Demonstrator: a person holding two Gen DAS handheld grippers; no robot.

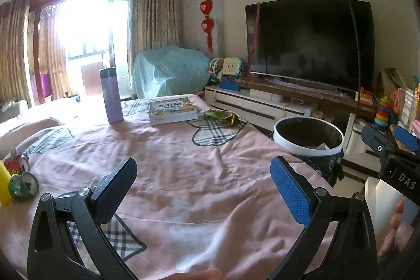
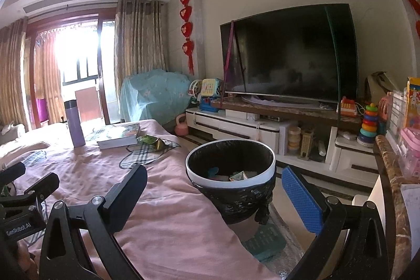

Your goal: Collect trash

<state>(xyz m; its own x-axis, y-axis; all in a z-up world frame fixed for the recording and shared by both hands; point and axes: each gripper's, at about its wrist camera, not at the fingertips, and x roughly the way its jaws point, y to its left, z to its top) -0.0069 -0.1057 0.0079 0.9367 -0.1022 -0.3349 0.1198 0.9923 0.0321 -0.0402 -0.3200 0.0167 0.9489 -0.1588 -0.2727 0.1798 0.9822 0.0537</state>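
I hold the left gripper (image 1: pixel 207 190) with fingers spread wide and empty above the pink cloth covering the table (image 1: pixel 183 162). My right gripper (image 2: pixel 218 198) is likewise wide and empty, framing the black-lined trash bin (image 2: pixel 231 172) just beside the table's edge. A crumpled green wrapper (image 1: pixel 220 117) lies by the book (image 1: pixel 173 110); crushed cans (image 1: pixel 22 183) sit at the far left.
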